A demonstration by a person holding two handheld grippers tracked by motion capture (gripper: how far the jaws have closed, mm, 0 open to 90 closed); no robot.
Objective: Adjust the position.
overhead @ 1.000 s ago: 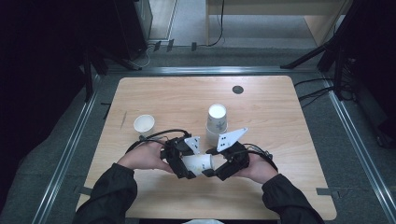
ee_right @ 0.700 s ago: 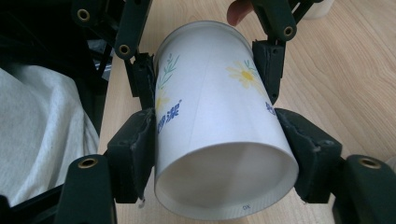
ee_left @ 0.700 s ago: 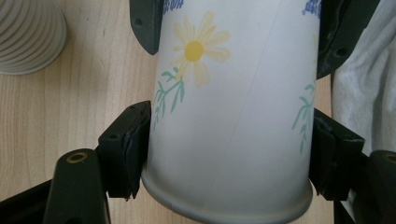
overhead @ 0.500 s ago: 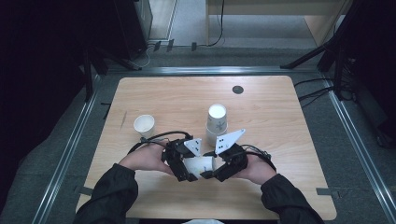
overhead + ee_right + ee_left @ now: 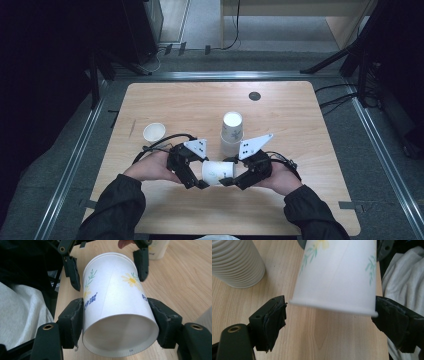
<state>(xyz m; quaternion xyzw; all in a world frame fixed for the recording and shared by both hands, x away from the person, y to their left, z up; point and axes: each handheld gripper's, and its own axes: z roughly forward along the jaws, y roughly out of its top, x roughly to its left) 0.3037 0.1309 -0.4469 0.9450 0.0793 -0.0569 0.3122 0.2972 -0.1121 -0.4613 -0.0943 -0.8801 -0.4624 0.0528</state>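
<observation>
The left gripper [image 5: 197,181] is standing open: its jaws have just been opening, and its pads are no longer pressing the cup [image 5: 216,172], though the rim is lying between them, one pad touching or nearly so. The right gripper [image 5: 229,181] has just been closing and is now clamping the cup's base end. This suggests a handover from left to right is being completed. The cup is lying on its side, held between both grippers at the near table [image 5: 300,120] edge, in front of the stack [image 5: 232,131]. A lone cup [image 5: 154,132] is standing well apart, left.
</observation>
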